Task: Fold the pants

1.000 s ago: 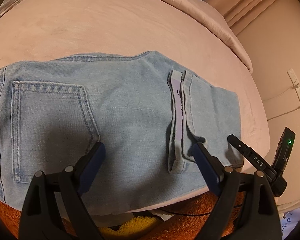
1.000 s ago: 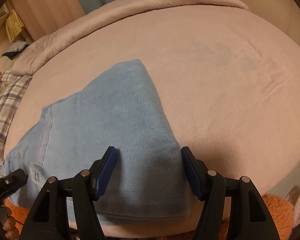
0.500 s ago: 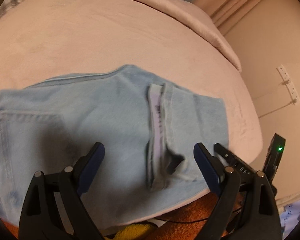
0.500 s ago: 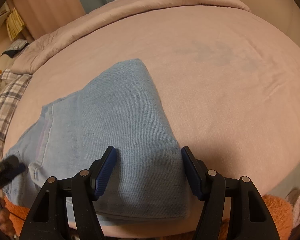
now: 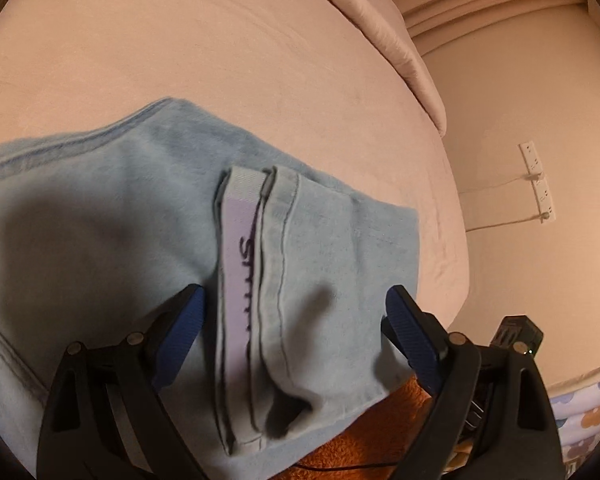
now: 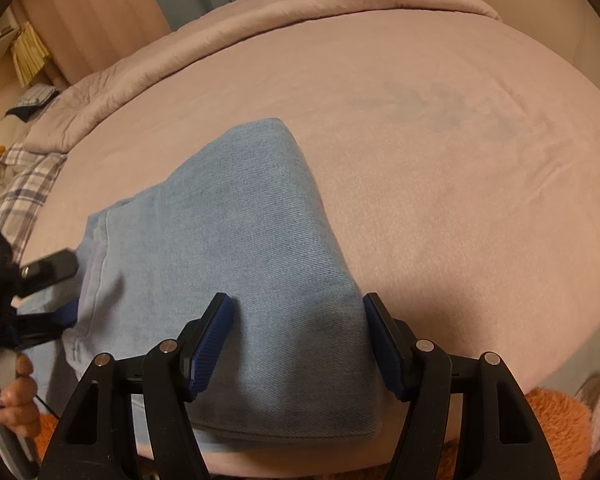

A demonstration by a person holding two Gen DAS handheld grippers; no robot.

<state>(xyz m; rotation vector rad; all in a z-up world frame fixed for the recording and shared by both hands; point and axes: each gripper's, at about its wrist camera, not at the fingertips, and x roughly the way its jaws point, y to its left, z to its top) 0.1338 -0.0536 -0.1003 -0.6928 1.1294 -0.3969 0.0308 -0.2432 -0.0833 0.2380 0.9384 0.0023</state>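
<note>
Moved: left gripper (image 5: 294, 336) now over the waistband (image 5: 240, 272), jaws closing, nothing pinched.
Right gripper (image 6: 298, 344): spread, astride folded pants (image 6: 240, 240).
Hidden: back pocket.

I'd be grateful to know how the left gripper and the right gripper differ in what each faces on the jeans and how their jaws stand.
The left gripper faces the waistband end of the jeans, with the lilac label between its jaws; the right gripper faces the plain folded end. The left's jaws are closing; the right's stand apart, narrower. Both have blue pads, and neither grips the cloth.
</note>
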